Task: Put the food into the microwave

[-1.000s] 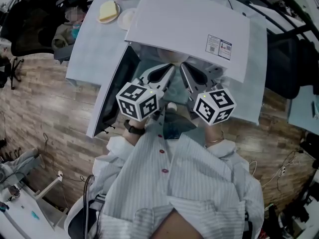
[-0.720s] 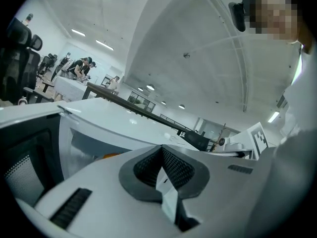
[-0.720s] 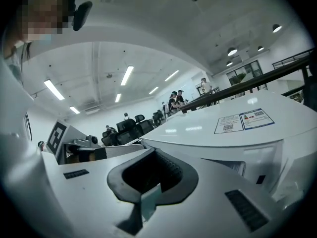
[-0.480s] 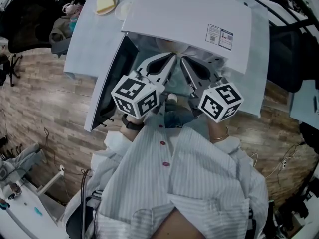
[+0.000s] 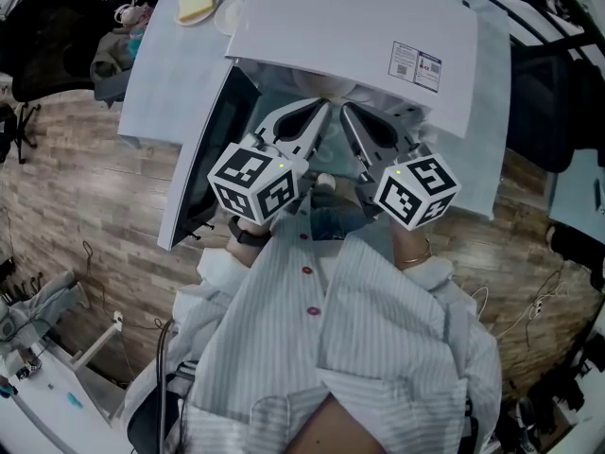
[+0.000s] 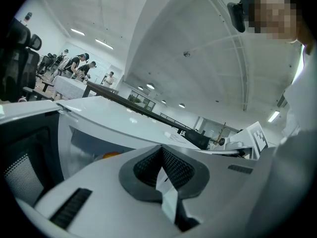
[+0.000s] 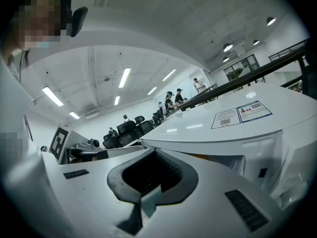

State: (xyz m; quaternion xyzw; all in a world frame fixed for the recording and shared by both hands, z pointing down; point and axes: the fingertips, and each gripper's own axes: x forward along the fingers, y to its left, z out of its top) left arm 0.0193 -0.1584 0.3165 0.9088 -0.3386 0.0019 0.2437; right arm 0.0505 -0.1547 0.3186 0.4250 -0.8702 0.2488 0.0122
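A pale tabletop (image 5: 156, 74) carried a white microwave (image 5: 331, 26) whose dark-windowed door (image 5: 203, 164) stood swung open to the left in the head view. The person, in a striped shirt (image 5: 378, 348), held both grippers level in front of the open cavity, side by side and near each other.

The left gripper (image 6: 161, 150) had its fingers closed together with nothing between them. The right gripper (image 7: 154, 152) likewise had its fingers closed and empty. Each carried a cube of black-and-white square markers.

At the tabletop's far left corner, well apart from the grippers, a plate (image 5: 184, 19) held a yellow slice (image 5: 198, 3).

On the microwave's top, near its right front corner, was a sticker (image 5: 414, 67) in two panels: the left one bore a QR code, the right one a blue band and small pictures. Its print was too small to read.

The food (image 6: 110, 155) showed as an orange patch inside the microwave cavity, beyond the left gripper's tips and mostly hidden by them.
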